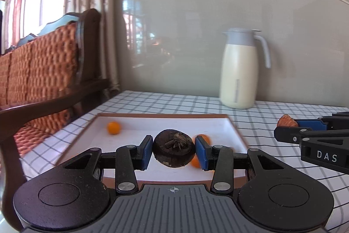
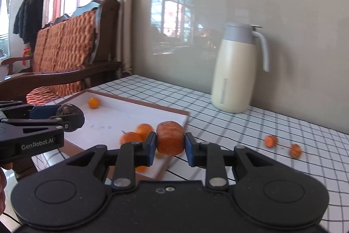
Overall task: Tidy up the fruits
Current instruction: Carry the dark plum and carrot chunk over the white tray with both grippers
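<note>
Left gripper [image 1: 173, 151] is clamped on a dark brown fruit [image 1: 173, 149] over the tray [image 1: 231, 126]; right gripper [image 2: 170, 146] pinches an orange chunk [image 2: 170, 138] at the tray's edge. Mid-carry I'd say, next I lower both in.

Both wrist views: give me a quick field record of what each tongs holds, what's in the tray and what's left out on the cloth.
left tongs: shut on dark brown fruit, over the tray
right tongs: shut on orange piece, near the tray's right edge
tray: white, wood-rimmed; holds small orange fruits
on cloth: two orange pieces to the right
background: cream jug by the wall
</note>
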Motion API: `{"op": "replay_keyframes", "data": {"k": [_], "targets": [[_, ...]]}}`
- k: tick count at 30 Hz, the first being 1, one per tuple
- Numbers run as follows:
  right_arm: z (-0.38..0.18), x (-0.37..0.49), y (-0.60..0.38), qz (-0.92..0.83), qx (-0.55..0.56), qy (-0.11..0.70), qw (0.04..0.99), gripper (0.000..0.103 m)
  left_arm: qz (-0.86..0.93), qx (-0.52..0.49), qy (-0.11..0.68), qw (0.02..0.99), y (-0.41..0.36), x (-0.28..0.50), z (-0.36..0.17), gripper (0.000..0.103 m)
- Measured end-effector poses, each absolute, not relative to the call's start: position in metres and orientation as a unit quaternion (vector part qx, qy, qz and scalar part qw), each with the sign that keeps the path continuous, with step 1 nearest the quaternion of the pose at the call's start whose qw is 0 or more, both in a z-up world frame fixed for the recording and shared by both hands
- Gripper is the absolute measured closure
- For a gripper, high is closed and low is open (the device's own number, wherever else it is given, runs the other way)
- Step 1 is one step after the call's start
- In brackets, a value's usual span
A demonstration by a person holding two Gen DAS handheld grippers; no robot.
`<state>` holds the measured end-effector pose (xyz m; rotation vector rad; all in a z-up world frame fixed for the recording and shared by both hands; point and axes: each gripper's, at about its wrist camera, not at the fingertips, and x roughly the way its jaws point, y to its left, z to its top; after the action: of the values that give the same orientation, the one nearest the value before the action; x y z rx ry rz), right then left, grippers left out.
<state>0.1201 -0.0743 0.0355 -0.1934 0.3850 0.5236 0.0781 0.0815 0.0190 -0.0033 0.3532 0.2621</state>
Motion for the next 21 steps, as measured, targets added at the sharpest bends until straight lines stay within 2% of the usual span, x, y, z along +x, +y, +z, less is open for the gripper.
{"op": "replay_keyframes", "data": {"k": [21], "targets": [[0.033, 0.156, -0.004, 0.29, -0.089, 0.185, 0.935, 0.084, 0.19, -0.011, 0.177, 0.966, 0.167, 0.094, 0.014, 0.06]]}}
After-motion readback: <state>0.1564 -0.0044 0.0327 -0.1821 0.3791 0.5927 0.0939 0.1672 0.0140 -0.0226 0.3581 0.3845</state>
